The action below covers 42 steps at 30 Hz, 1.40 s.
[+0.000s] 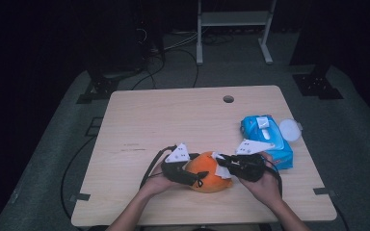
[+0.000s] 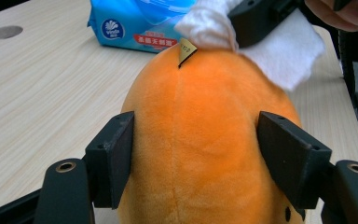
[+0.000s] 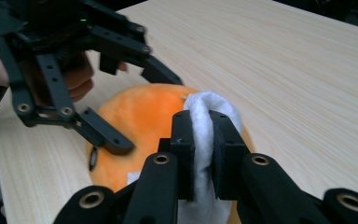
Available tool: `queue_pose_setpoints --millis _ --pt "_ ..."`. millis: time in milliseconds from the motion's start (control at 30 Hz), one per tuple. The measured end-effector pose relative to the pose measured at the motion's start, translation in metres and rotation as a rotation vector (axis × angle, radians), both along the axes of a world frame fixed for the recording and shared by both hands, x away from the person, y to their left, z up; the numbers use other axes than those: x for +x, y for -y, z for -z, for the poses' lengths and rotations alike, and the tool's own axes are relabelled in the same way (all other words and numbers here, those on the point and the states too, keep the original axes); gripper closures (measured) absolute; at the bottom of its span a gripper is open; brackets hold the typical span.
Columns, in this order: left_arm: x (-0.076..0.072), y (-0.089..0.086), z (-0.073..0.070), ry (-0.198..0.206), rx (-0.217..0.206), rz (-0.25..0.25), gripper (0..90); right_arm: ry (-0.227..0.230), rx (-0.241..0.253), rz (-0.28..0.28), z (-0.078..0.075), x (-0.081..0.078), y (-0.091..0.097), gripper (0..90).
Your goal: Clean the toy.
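Both grippers meet over the orange plush toy (image 1: pixel 209 172), which lies at the near edge of the worktop (image 1: pixel 173 115), around 6 o'clock in my high view. My left gripper (image 2: pixel 196 144) has its jaws clamped on the toy's two flanks. My right gripper (image 3: pixel 203 140) is clenched on a white wipe (image 3: pixel 205 121), pressing it against the plush. At 3 o'clock sits a blue wipes pack (image 1: pixel 266 137).

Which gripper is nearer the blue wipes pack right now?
Right. The right gripper, shut on a white wipe against the orange plush toy, sits just beside the blue wipes pack. The left gripper clamps the toy's far side, farther from the pack.
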<state>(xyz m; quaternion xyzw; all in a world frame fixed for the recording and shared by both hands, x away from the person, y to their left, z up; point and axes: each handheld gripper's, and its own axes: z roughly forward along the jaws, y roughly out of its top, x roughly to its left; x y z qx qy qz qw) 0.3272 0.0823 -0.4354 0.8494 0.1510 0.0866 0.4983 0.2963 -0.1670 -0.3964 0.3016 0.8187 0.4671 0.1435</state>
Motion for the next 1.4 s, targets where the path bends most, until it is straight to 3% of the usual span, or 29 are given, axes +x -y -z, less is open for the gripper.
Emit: queue_pose_setpoints --millis 167,267,367,433,600,700,833,967,1033,1133,1233,1300,1400 --pt "0.006 -0.01 0.002 -0.026 -0.017 -0.01 30.7 -0.006 -0.002 0.013 0.003 0.002 0.004 80.2" --pt "0.012 -0.015 0.005 -0.051 -0.025 -0.033 30.7 -0.004 -0.025 0.055 0.008 0.007 0.017 80.2" --pt "0.015 -0.022 0.007 -0.074 -0.036 -0.051 30.6 -0.041 -0.03 0.091 0.014 0.012 0.027 80.2" --pt "0.015 -0.023 0.007 -0.08 -0.041 -0.055 30.6 -0.046 -0.012 0.078 0.014 0.01 0.026 80.2" --pt "0.015 -0.02 0.008 -0.076 -0.043 -0.055 30.5 -0.003 0.051 0.006 0.0 -0.003 0.008 80.2" --pt "0.015 -0.021 0.007 -0.076 -0.035 -0.053 30.5 0.017 -0.016 -0.008 0.005 -0.005 -0.003 80.2" --pt "0.016 -0.022 0.007 -0.081 -0.044 -0.063 30.6 -0.002 -0.018 0.004 0.01 0.002 0.004 80.1" --pt "0.014 -0.018 0.006 -0.064 -0.032 -0.061 30.8 -0.011 -0.031 0.033 0.011 0.004 0.011 80.1" --pt "0.011 -0.015 0.004 -0.047 -0.023 -0.058 30.9 -0.008 -0.013 0.035 0.008 0.001 0.013 80.1" --pt "0.002 -0.005 0.002 0.008 0.004 -0.028 31.6 0.019 0.009 0.004 0.001 -0.006 0.004 80.2" --pt "-0.005 0.003 -0.001 0.056 0.038 -0.006 32.0 0.051 -0.037 -0.007 -0.001 -0.01 -0.008 80.2" --pt "-0.006 0.002 -0.001 0.051 0.033 -0.011 32.5 0.059 -0.062 0.005 0.001 -0.007 -0.007 80.2" --pt "-0.003 0.0 0.0 0.034 0.02 -0.015 32.5 0.046 -0.049 0.061 0.002 0.001 0.007 80.2"
